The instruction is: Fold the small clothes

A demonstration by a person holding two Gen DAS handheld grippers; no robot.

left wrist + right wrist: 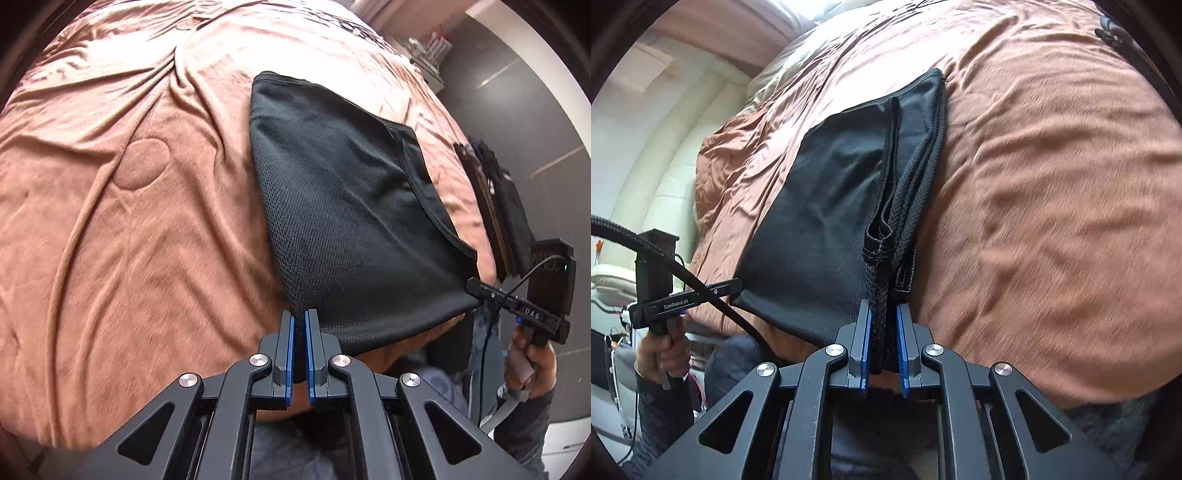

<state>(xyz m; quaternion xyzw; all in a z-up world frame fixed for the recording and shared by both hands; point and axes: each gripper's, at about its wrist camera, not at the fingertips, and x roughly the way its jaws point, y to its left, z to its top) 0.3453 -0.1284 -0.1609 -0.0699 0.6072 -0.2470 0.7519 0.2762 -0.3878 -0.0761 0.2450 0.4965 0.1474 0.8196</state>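
A rust-brown bedspread (110, 221), wrinkled and stitched with an oval quilting pattern, fills the left of the left wrist view. To its right lies a black mesh garment (351, 206), folded into a rough rectangle, its far edge flat on the bed and its near edge lifted. The left gripper (299, 321) has its blue-padded fingers (291, 343) closed tight on the garment's near left corner. Further right, the right gripper (480, 291) pinches the other near corner, and the person's right hand (532, 365) wraps its handle. Behind that, a stack of dark folded clothes (506, 221) sits at the bed's right edge, half cut off by the bedspread's rim. Dark floor tiles (517, 103) show beyond, with some small items at the far top too blurred to identify.

In the right wrist view, the left hand (661, 354) grips its tool at far left, partly hidden by a thick braided cable (701, 284) crossing in front. The left gripper (737, 286) bites the garment's corner there. The garment (827, 206) stretches across the centre, and the right gripper (882, 317) is clamped on its bunched seam. Motion-blurred bedspread (1052, 206) covers the right.
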